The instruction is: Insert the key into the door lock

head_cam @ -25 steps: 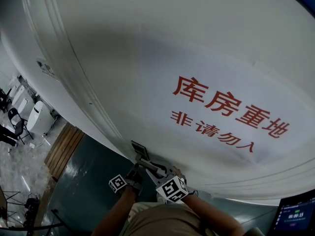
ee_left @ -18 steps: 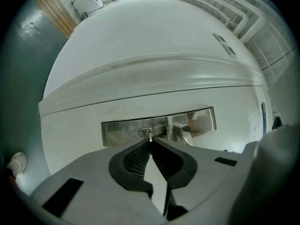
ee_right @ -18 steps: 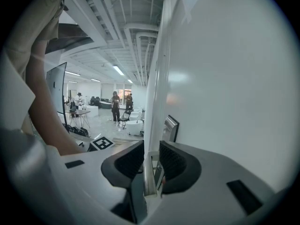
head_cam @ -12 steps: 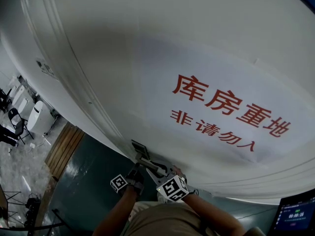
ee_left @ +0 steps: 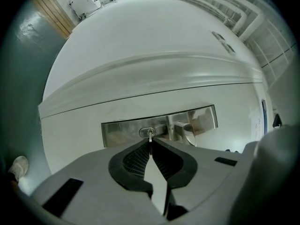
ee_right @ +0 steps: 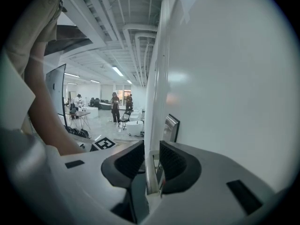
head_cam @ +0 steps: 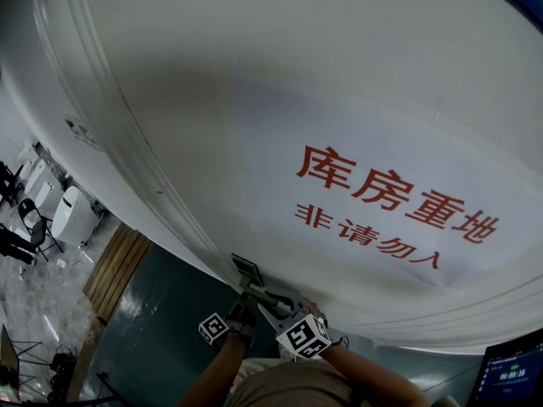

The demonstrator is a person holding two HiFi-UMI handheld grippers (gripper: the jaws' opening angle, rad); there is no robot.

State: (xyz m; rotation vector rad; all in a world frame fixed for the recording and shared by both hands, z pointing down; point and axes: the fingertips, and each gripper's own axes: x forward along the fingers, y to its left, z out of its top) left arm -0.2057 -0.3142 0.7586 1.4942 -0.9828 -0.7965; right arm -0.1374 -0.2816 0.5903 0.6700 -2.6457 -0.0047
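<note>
A steel lock plate (ee_left: 159, 125) sits on the white door (head_cam: 280, 100), with the keyhole (ee_left: 146, 132) at its left and the door handle (ee_left: 188, 131) at its right. My left gripper (ee_left: 150, 142) is shut on a small silver key (ee_left: 150, 136), held level, and the blade's tip is at the keyhole. My right gripper (ee_right: 151, 150) is shut on the handle's silver lever (ee_right: 150, 172), beside the plate's edge (ee_right: 171, 128). In the head view both grippers meet at the lock (head_cam: 247, 270), the left gripper (head_cam: 238, 309) left of the right gripper (head_cam: 277, 310).
A white sheet with red Chinese characters (head_cam: 386, 197) hangs on the door above the lock. The green floor (head_cam: 161, 312) lies below, a dark screen (head_cam: 513, 371) at the lower right. Far behind, people (ee_right: 114, 108) stand by tables and chairs in an open hall.
The head view has shifted a little, so lock and grippers sit slightly lower and to the right. Both grippers stay at the lock with the same grips.
</note>
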